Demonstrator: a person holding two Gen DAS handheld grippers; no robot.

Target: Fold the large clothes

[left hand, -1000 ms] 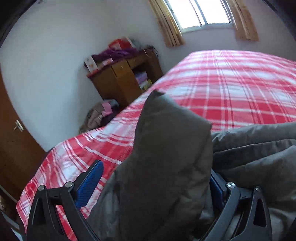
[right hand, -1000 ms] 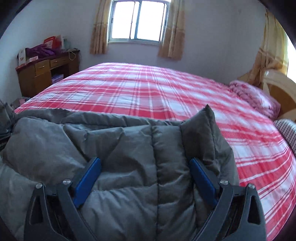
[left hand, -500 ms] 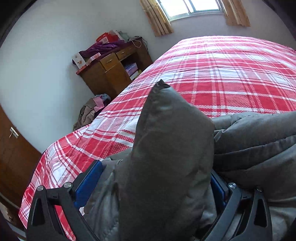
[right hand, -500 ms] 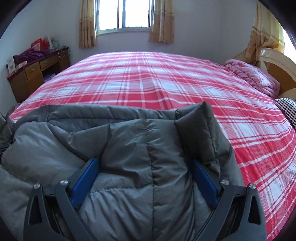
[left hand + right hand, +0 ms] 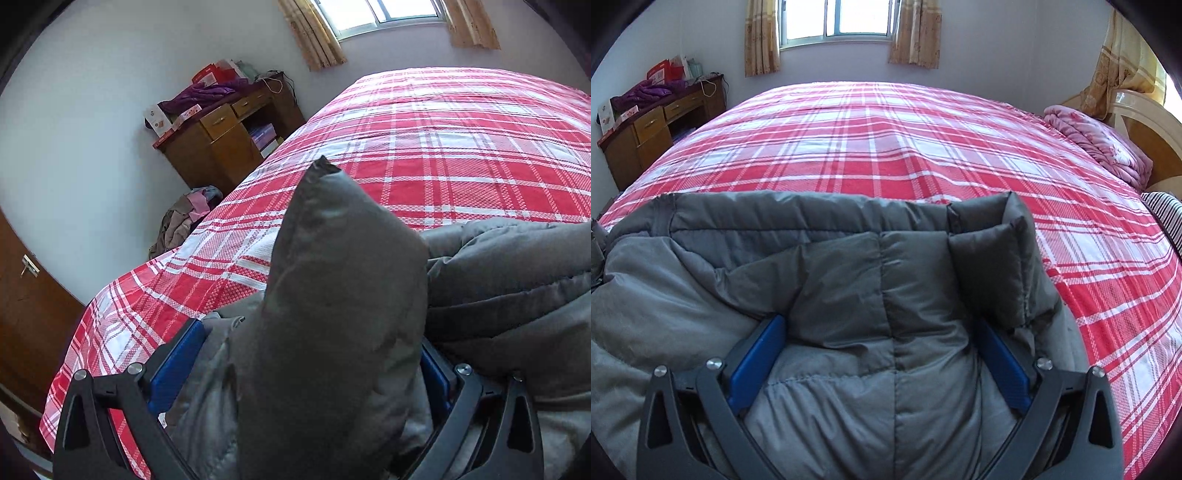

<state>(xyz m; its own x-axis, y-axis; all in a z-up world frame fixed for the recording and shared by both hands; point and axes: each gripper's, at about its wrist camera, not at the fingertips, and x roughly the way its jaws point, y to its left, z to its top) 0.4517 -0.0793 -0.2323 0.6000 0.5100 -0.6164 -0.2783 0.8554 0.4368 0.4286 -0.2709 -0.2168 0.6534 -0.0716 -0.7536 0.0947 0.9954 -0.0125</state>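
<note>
The grey padded jacket (image 5: pixel 343 332) hid most of the left gripper's right finger (image 5: pixel 434 373), ran off the lower frame edges in both views, and perhaps covered bedspread (image 5: pixel 886 147), while the striped cloth (image 5: pixel 1165 218) was cut off at right.

You won't find any readable text here. The red boxes (image 5: pixel 207 75) and the white card (image 5: pixel 157 120) on the far-left wooden desk (image 5: pixel 221 144) carry printing, but it's too small and blurred for you to make out.
</note>
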